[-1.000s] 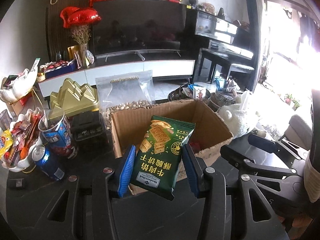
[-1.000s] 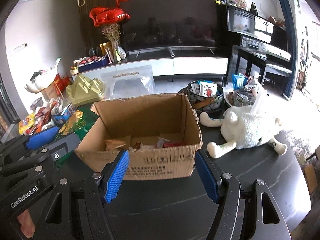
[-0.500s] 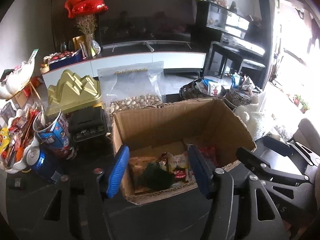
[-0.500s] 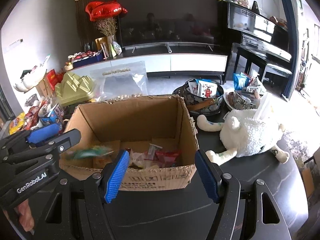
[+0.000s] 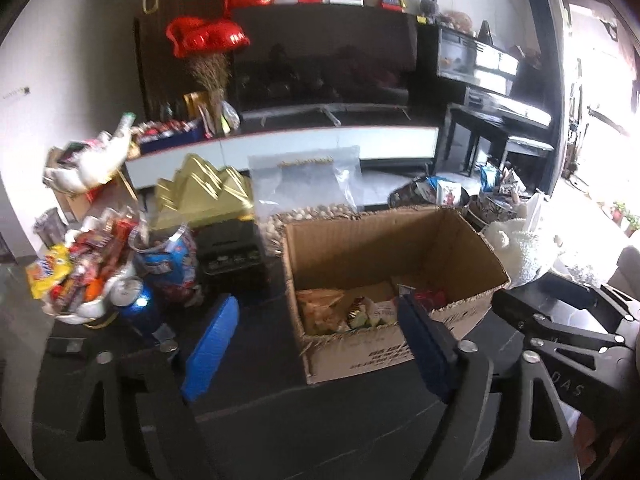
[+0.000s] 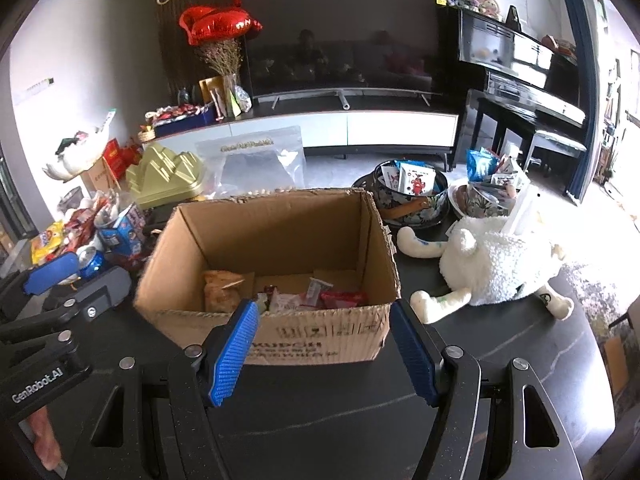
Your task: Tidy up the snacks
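A: Two units in view. Status, left hand-held gripper (image 5: 316, 340)?
B: Released. Jaws have just been opening and now stand wide, nothing between the pads. It sits in front of the cardboard box (image 5: 384, 240), left pad over the dark tabletop (image 5: 260, 380), right pad overlapping the box's front-right corner in this view

A: Right hand-held gripper (image 6: 324, 344)?
B: Also released, approx. mid-width, nothing gripped. It hangs just in front of the box's front wall, pads either side of the printed lettering; not touching it as far as can be seen

A: Snack location?
B: Several packets (image 6: 288, 298) lie on the box floor: one orange-brown bag at the left, red and white wrappers toward the right. More loose snacks sit heaped in a white bowl (image 5: 76, 272) well left of the box, w/ a blue can (image 5: 134, 306) just beside it

A: Adjacent items?
B: White plush toy (image 6: 496, 264) lying right of the box, apart from it. Gold mountain-shaped container (image 6: 166, 178) and a clear zip bag (image 6: 256, 160) behind the box. Dark patterned bowl (image 6: 412, 204) w/ sachets, rear right
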Demonstrator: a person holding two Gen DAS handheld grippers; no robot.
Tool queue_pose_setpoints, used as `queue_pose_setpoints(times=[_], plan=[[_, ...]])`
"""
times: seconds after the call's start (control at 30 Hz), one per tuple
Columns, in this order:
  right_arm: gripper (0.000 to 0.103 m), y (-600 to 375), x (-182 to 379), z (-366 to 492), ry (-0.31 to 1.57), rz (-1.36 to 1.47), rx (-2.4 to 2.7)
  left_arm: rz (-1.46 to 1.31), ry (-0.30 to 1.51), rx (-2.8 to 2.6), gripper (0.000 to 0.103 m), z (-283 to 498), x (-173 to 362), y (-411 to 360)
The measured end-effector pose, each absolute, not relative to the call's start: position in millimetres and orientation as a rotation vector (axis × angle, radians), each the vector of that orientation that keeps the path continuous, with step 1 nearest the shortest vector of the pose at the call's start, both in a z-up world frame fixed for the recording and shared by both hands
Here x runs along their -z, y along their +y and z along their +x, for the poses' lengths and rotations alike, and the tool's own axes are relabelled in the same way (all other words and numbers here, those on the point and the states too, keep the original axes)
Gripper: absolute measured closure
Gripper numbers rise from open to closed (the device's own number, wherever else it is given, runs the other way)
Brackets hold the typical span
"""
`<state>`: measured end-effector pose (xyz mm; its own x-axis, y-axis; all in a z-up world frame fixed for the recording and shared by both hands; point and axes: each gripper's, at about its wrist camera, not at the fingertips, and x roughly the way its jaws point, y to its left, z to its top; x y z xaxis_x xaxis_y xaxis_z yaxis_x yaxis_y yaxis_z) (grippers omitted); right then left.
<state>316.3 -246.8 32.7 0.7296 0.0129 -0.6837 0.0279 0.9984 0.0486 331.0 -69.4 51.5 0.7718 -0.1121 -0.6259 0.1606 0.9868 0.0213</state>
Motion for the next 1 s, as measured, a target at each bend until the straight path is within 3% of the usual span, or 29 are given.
queue_pose_setpoints(times=[0.07, 0.23, 0.4, 1.0], plan=[[0.027, -246, -36, 308, 0.743, 0.059, 0.01, 0.078, 0.655, 0.138, 0.015, 319, -56, -67], [0.026, -243, -47, 272, 0.691, 0.051, 0.014, 0.081, 0.616, 0.111, 0.006, 285, -60, -59], [0.018, -240, -52, 236, 0.646, 0.05, 0.028, 0.095, 0.577, 0.084, 0.0, 247, -61, -54], [0.017, -227, -65, 121, 0.544, 0.042, 0.009, 0.106, 0.502, 0.11, 0.0, 140, -70, -46]])
